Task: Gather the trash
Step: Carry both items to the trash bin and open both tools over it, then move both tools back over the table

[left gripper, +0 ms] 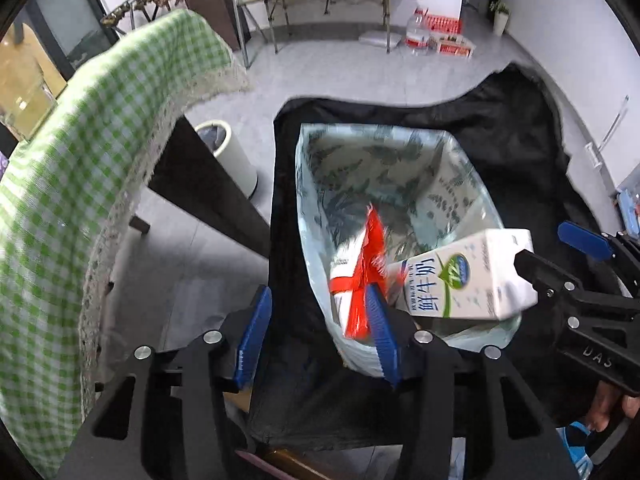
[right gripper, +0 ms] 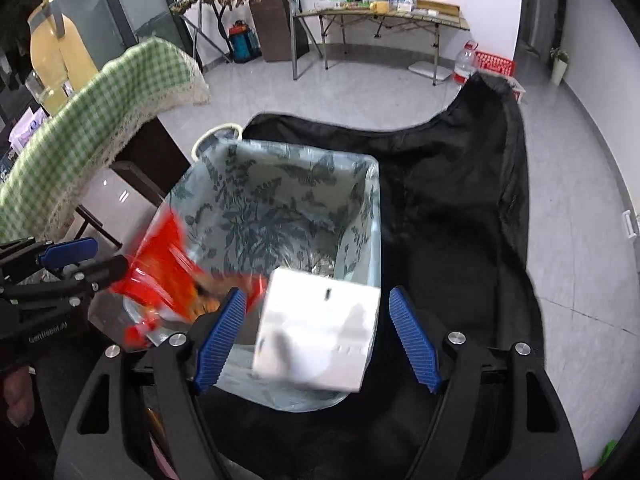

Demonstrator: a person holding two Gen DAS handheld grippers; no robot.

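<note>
Over the open mouth of the leaf-print trash bag (left gripper: 384, 168) both my grippers tilt steeply down, side by side. My left gripper (left gripper: 316, 328) has its blue pads apart with nothing between them; the red snack wrapper (left gripper: 366, 276) is blurred just off the right pad, above the bag's near left corner, and I can't tell whether it touches that pad. My right gripper (right gripper: 316, 336) is spread wide; the white milk carton (right gripper: 320, 332) sits between the pads with a gap on each side, not clamped, blurred, over the bag's near edge. In the left view the carton's printed side faces me and the right gripper's black finger tip overlaps its right end.

The bag lines a bin wrapped in black cloth (left gripper: 500, 128) that spreads right and far. Left: green checked tablecloth (left gripper: 80, 184) with lace edge hanging over a dark table, close to the left gripper. A white round bin (left gripper: 228, 152) stands on the floor just left of the bag, under the table edge. Far: folding table (right gripper: 384, 20) with clutter against the wall, water jug (right gripper: 466, 62) and red crate (right gripper: 494, 62) on the floor at far right.
</note>
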